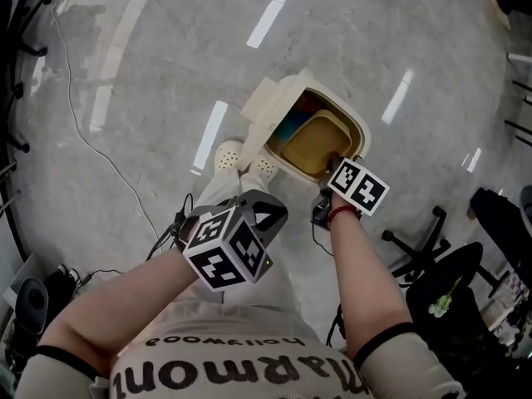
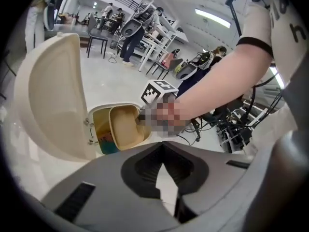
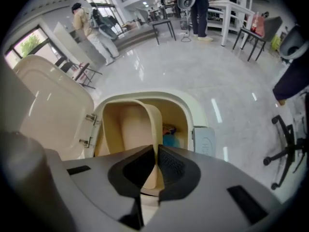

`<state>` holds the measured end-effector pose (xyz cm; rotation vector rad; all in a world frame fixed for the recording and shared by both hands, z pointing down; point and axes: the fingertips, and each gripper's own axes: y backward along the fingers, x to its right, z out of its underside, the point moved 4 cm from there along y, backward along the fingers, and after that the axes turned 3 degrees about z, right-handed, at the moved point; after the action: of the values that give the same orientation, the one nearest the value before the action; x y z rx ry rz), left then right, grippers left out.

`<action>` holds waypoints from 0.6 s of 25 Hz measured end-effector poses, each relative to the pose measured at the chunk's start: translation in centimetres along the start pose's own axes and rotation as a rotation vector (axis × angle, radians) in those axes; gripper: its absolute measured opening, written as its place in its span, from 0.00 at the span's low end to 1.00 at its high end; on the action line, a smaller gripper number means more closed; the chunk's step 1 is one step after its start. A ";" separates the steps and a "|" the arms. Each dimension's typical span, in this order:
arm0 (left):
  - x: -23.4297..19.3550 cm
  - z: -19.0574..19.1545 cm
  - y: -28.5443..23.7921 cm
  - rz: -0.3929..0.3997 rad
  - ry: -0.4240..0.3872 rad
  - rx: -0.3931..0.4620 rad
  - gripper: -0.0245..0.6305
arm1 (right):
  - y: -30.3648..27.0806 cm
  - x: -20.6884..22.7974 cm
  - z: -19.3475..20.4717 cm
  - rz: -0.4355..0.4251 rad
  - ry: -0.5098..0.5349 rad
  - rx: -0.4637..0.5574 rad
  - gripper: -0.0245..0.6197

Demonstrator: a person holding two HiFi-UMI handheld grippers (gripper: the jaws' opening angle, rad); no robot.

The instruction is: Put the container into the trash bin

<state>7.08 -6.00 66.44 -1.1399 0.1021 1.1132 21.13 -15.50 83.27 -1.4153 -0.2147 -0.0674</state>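
The cream trash bin (image 1: 353, 123) stands on the floor with its lid (image 1: 266, 106) swung open. A tan container (image 1: 316, 144) hangs tilted in the bin's mouth. My right gripper (image 1: 334, 169) is shut on the container's rim; in the right gripper view the thin wall of the container (image 3: 133, 124) runs between the jaws of the right gripper (image 3: 157, 151), above the bin's rim (image 3: 193, 115). My left gripper (image 1: 264, 210) is held back over my lap, shut with nothing in it. From the left gripper (image 2: 162, 146) I see the container (image 2: 123, 127) and the lid (image 2: 53, 95).
Blue and coloured rubbish (image 3: 170, 139) lies inside the bin. Two white shoes (image 1: 229, 152) stand beside the lid. A grey pedal (image 3: 205, 140) juts from the bin. A black office chair (image 1: 424, 239) is to the right, a cable (image 1: 91, 140) to the left.
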 end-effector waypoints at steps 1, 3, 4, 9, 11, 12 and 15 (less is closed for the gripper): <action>-0.3 0.3 0.2 -0.011 0.001 -0.003 0.05 | -0.1 0.0 -0.1 0.001 -0.032 0.005 0.07; -0.9 0.7 0.6 -0.026 0.028 0.006 0.05 | -0.2 0.0 -0.2 0.004 -0.070 0.018 0.07; -1.1 0.9 0.8 -0.029 0.045 0.015 0.05 | -0.4 0.0 -0.2 0.004 -0.078 0.019 0.07; -1.3 1.7 1.4 -0.029 0.050 0.021 0.05 | -0.8 -0.6 0.3 0.021 -0.059 0.002 0.07; -1.1 2.0 1.3 -0.030 0.069 0.028 0.05 | -0.8 -0.7 0.4 0.010 -0.067 0.010 0.08; -1.0 2.1 1.3 -0.030 0.084 0.037 0.05 | -0.9 -0.8 0.4 0.002 -0.071 0.008 0.08; -0.8 2.1 1.2 -0.027 0.119 0.061 0.05 | -1.3 -0.7 0.5 0.000 -0.067 -0.003 0.08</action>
<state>4.84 -4.93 67.09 -1.1496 0.2120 1.0118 20.16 -15.29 84.43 -1.4217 -0.2703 -0.0207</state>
